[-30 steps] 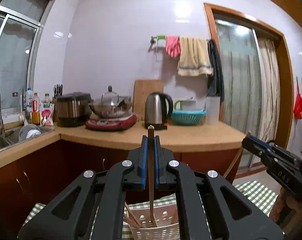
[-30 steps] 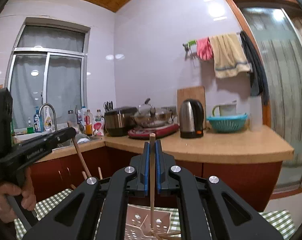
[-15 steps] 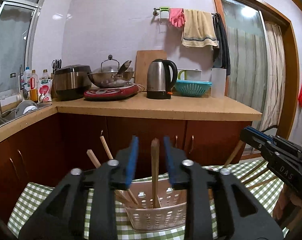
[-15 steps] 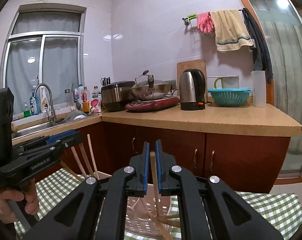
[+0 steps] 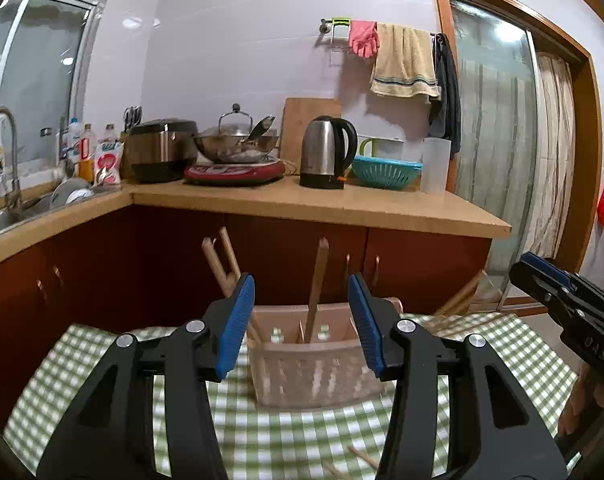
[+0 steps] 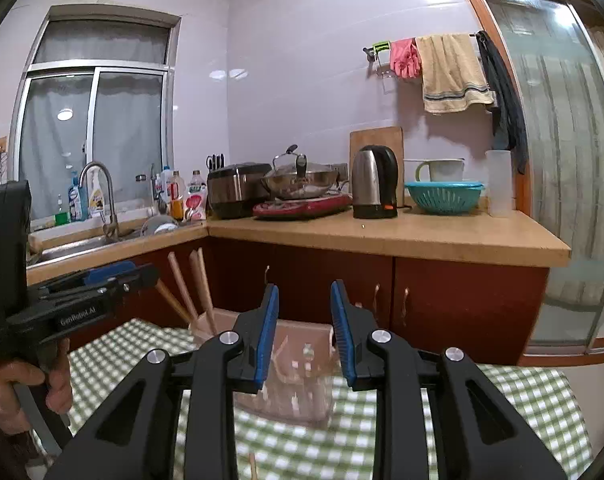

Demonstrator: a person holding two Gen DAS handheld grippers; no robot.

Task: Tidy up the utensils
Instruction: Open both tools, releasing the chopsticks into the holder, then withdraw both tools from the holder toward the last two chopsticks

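Both tongs now spread wide, chopsticks released; left tongs (image 5: 302, 320), right tongs (image 6: 304, 332) empty above basket (image 5: 310, 364), chopstick (image 5: 317, 284) upright inside.

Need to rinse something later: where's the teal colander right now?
The teal colander sits on the wooden countertop, right of the steel kettle and left of the white container.

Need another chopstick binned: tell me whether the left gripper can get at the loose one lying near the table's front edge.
Probably yes. The left gripper has its jaws open and empty, and the loose chopstick lies uncovered on the checked cloth, in front of the basket.
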